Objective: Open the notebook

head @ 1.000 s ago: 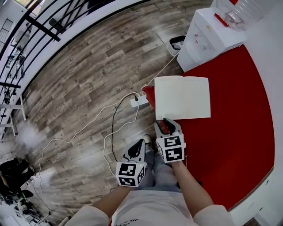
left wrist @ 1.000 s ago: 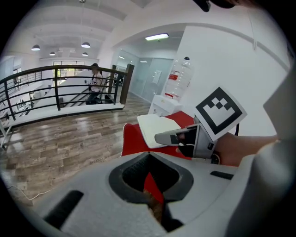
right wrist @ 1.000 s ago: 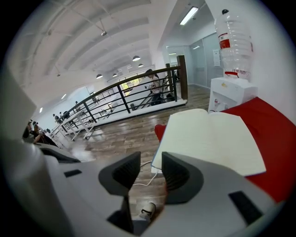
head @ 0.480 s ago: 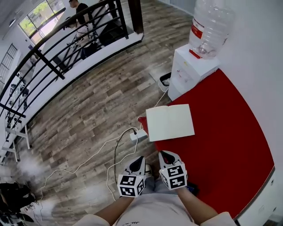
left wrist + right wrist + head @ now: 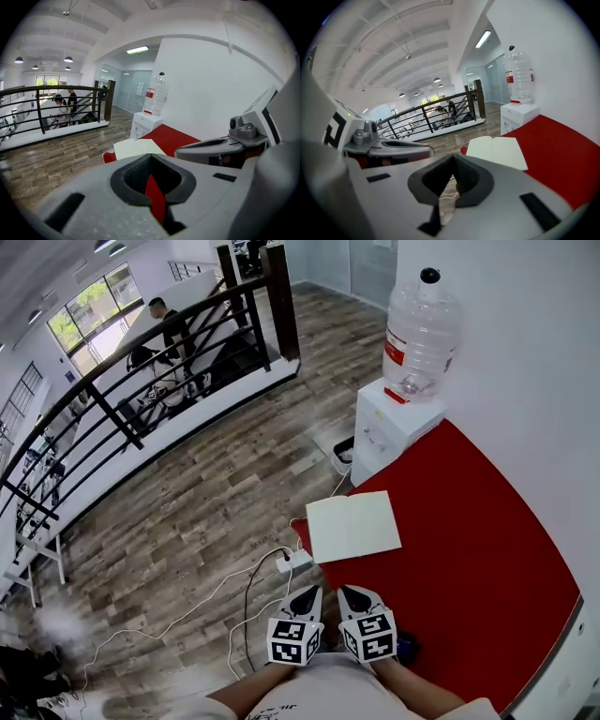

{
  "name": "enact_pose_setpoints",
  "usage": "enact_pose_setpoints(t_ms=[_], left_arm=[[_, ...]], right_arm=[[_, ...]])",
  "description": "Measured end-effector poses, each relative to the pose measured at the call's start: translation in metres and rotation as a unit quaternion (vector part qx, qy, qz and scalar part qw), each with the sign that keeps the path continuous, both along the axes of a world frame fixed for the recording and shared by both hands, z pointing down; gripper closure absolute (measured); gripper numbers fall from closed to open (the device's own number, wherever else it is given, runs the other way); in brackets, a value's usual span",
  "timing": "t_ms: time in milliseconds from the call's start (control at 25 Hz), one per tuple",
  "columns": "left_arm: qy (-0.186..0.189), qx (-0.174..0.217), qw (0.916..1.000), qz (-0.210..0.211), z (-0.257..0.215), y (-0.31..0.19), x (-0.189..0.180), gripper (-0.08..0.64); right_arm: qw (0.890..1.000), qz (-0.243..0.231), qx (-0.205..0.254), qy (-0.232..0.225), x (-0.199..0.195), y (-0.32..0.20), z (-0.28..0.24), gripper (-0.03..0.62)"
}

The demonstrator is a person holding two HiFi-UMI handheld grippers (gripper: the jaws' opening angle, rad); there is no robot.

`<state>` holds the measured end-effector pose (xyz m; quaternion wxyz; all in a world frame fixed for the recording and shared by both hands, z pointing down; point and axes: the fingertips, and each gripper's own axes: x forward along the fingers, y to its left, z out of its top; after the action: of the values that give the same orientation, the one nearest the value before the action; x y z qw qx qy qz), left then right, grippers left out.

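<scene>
Down by our waist, the left gripper (image 5: 307, 596) and right gripper (image 5: 349, 596) sit side by side, and we can see each one's cube with its black-and-white square markers. Both pairs of grey jaws are pressed together with nothing caught between the dark ribbed pads, so both claws are clenched and empty.

Just ahead of the tips, we have a white power strip (image 5: 292, 562) on the floor (image 5: 187, 512), which is grey-brown wood planking, with a thin cable (image 5: 246, 592) looping away from it.

Next comes the notebook (image 5: 353, 526), and it's lying open and flat at the near left corner of the table (image 5: 469, 549), a smooth red top. The pages are cream, plain and unmarked, with a shallow crease down the middle.

Beyond that stands a boxy white dispenser (image 5: 380, 437) carrying a clear ribbed bottle (image 5: 419, 329). We see a red label on the bottle, but its print is too small to read.

Far off, a black barred railing (image 5: 141, 399) edges the floor, and a person (image 5: 171, 326) sits past it.
</scene>
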<state>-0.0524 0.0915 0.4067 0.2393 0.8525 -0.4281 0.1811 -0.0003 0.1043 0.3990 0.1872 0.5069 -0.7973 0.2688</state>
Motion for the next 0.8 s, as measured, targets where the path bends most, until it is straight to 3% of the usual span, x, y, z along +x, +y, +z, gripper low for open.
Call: enact_pose_setpoints(t_ms=[320, 800], left_arm=[[-0.020, 0.021, 0.9993, -0.022, -0.010, -0.001, -0.012, 0.554], [-0.011, 0.029, 0.9989, -0.034, -0.015, 0.000, -0.020, 0.554]], right_arm=[[0.999, 0.024, 0.024, 0.008, 0.010, 0.001, -0.011, 0.586], [0.999, 0.035, 0.027, 0.024, 0.019, 0.009, -0.013, 0.588]])
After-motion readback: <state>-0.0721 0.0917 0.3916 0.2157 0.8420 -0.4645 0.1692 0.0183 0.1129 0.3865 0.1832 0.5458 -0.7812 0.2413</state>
